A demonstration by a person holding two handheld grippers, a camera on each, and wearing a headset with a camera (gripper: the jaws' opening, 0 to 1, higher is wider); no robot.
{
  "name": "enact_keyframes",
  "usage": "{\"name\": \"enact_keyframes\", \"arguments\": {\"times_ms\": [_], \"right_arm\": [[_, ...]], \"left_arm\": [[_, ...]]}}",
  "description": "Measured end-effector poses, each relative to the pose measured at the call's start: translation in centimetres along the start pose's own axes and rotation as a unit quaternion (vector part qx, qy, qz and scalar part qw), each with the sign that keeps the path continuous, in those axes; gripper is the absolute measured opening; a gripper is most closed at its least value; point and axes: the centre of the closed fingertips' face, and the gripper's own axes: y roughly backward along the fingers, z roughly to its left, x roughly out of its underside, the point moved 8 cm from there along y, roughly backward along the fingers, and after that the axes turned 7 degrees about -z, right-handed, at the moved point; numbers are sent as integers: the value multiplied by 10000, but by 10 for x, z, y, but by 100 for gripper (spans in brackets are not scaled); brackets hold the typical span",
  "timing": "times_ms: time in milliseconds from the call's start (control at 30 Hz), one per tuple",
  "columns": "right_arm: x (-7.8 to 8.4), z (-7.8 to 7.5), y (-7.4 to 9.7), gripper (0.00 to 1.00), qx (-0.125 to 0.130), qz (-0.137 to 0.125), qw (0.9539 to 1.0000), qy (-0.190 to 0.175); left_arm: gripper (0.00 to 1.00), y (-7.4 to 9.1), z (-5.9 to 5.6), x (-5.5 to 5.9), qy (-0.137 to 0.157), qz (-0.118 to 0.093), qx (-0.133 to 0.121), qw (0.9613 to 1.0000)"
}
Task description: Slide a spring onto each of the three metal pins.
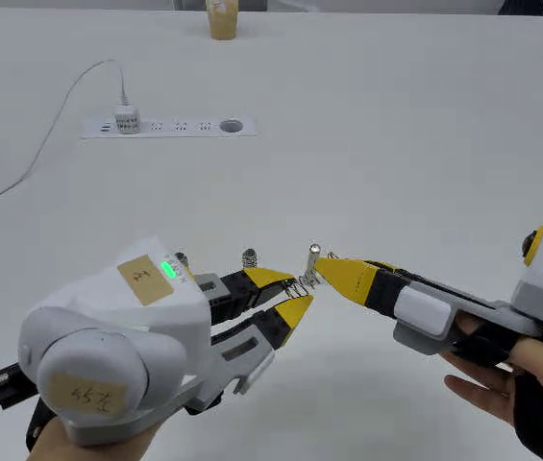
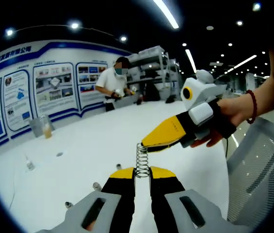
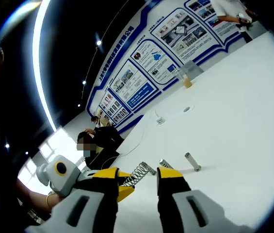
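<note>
White table (image 1: 396, 144), white power strip (image 1: 170, 126) lying flat toward far side, charger (image 1: 126, 119) plugged in, cable (image 1: 50, 134) trailing left, cup (image 1: 222, 17) at far edge, three metal pins (image 1: 249, 256) upright near front.

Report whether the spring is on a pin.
Off: the spring sits at the tips of the left hand-held gripper, not over the nearby pin.

Power strip (image 1: 170, 126) with charger (image 1: 126, 119) plugged in; cup (image 1: 222, 17) beyond, on table (image 1: 396, 144).

left gripper (image 1: 300, 290) hides the base of the left pin (image 1: 183, 258).
</note>
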Motion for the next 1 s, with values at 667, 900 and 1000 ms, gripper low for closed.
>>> {"name": "enact_keyframes", "arguments": {"times_ms": [667, 900, 1000], "right_arm": [[1, 7, -12, 14, -266, -73, 9968, -756], [2, 11, -16, 12, -397, -98, 9955, -857], [3, 12, -17, 11, -417, -71, 9955, -844]], "left_arm": [[10, 6, -3, -8, 691, -338, -28, 9970], [11, 8, 0, -7, 706, -273, -108, 9971], [11, 8, 0, -5, 813, -245, -105, 9963]]}}
